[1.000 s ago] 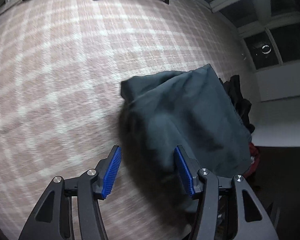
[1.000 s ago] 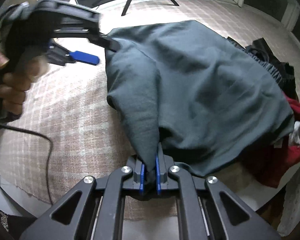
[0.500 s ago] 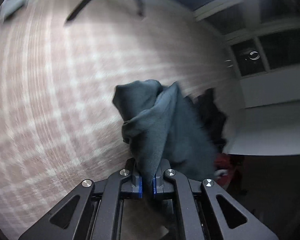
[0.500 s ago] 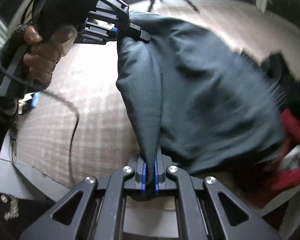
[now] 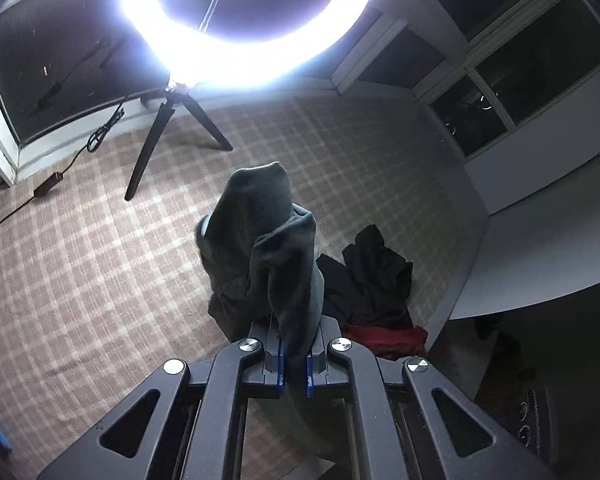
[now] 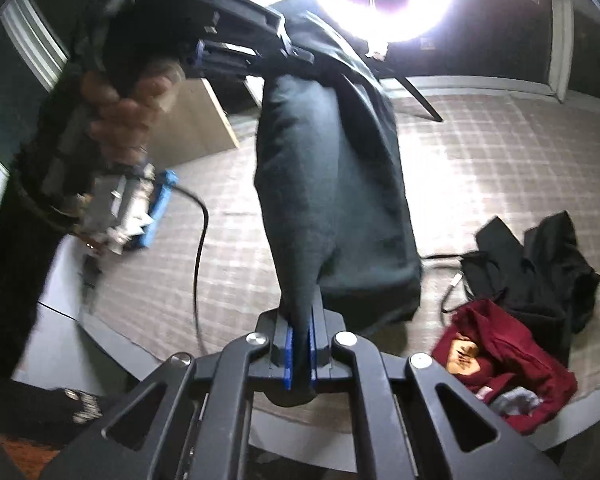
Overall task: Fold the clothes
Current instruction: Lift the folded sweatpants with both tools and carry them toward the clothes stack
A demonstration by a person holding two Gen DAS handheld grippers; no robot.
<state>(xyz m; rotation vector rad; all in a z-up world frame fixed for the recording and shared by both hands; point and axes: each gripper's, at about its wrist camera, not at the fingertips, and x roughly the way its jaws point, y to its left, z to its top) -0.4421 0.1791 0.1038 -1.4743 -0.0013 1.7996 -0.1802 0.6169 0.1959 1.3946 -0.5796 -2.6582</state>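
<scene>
The left gripper [image 5: 294, 368] clamps a dark grey garment [image 5: 272, 248], ring light [image 5: 244, 40] at twelve o'clock.

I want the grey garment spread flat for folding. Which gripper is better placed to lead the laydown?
Probably left: the left gripper pinches the grey garment at its far top corner, over open carpet; the right gripper grips the near end.

A ring light [image 5: 244, 20] blows out the top of both my feeds, its glare washing the checked carpet [image 5: 80, 264] pale. Windows [image 5: 480, 100] read black. My right wrist view smears the hand [image 6: 128, 116] at left with motion blur. Fisheye bending curves every edge; corners fall dark.
</scene>
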